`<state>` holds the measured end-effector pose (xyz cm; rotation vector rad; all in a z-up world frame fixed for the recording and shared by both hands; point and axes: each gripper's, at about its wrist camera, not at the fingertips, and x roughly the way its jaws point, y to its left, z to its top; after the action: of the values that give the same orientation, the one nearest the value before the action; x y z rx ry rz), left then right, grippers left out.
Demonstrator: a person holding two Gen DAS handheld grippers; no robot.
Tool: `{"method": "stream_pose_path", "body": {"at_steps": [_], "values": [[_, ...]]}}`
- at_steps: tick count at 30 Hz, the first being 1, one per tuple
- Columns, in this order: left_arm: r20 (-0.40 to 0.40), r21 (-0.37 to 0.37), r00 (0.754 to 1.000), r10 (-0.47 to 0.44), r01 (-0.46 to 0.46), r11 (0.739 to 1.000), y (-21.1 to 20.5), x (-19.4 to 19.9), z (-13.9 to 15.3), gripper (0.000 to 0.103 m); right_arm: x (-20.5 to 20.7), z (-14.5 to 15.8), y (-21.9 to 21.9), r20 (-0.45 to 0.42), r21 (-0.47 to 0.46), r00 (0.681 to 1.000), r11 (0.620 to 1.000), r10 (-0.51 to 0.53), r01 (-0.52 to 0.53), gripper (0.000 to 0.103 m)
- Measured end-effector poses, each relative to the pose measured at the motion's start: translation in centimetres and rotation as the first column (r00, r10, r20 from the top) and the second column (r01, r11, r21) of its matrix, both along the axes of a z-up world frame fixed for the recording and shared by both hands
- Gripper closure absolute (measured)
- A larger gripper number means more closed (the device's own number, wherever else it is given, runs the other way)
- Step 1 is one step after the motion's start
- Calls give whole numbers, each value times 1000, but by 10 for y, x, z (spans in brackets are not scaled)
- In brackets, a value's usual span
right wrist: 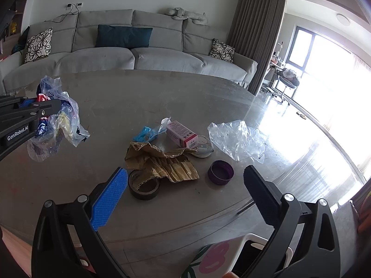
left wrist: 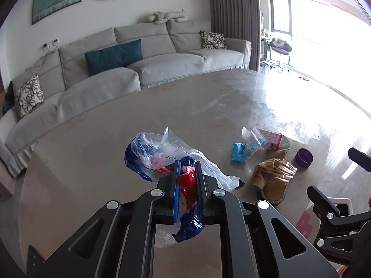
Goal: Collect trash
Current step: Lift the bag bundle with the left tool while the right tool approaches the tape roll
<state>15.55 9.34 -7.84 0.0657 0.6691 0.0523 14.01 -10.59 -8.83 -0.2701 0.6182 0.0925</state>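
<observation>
My left gripper (left wrist: 188,164) is shut on a crumpled clear plastic bag with blue and red wrappers inside (left wrist: 162,155); it holds the bag above the table, as the right wrist view shows (right wrist: 55,120). My right gripper (right wrist: 185,173) is open and empty above the near table edge. Ahead of it lie crumpled brown cardboard (right wrist: 162,162), a tape roll (right wrist: 144,188), a purple lid (right wrist: 220,172), a pink carton (right wrist: 182,134), a blue wrapper (right wrist: 145,133), a round tin (right wrist: 204,149) and a clear plastic sheet (right wrist: 236,139).
The trash lies on a round grey table (right wrist: 116,106). A white bin with a pink pattern (right wrist: 215,259) stands below the table's near edge. A grey sofa (right wrist: 139,58) stands beyond the table. A bright window is at the right.
</observation>
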Motion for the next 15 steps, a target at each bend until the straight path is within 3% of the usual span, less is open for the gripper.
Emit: {"method": "stream_pose_path", "body": {"at_steps": [10,15], "values": [[-4,8,999,-42,43,999,-8,-7,-1,90,10,-5,-1,-5,18,1000,1000,3,-3,3],[-8,11,999,-31,32,999,-5,-6,-2,90,22,-22,1,-37,52,999,999,11,-9,3]]}}
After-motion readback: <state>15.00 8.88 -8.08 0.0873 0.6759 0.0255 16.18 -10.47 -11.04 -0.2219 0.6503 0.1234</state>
